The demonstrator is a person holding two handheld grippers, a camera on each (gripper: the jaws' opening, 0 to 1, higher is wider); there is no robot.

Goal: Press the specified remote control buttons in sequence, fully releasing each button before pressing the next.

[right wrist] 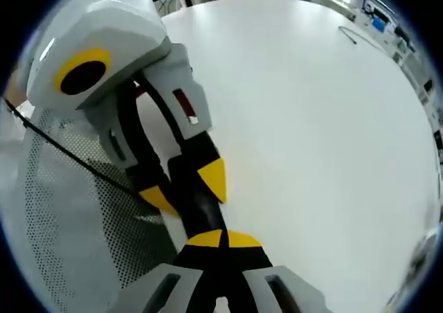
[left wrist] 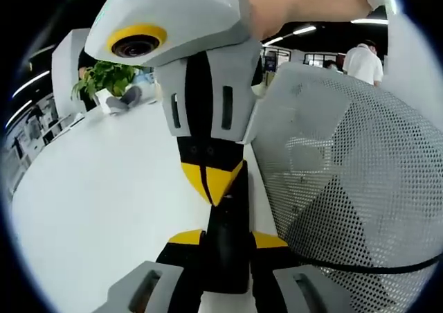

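The white table [left wrist: 90, 209] is seen across the left and centre of the left gripper view. A perforated grey chair back [left wrist: 353, 188] is seen at right. The black remote control [left wrist: 227, 237] is clamped between the left gripper [left wrist: 227, 240] jaws at lower centre. The right gripper [left wrist: 212, 183], jaws together, is touched onto the remote from above. A potted plant [left wrist: 107, 77] is seen at upper left.

I am clamping my left gripper [left wrist: 225, 240] around the remote's near end, jaws on either side of it. My right gripper [right wrist: 223, 238] is pointing down with its yellow tips pressed together, touching the remote's top between the left gripper's yellow fingertips [right wrist: 213, 176].
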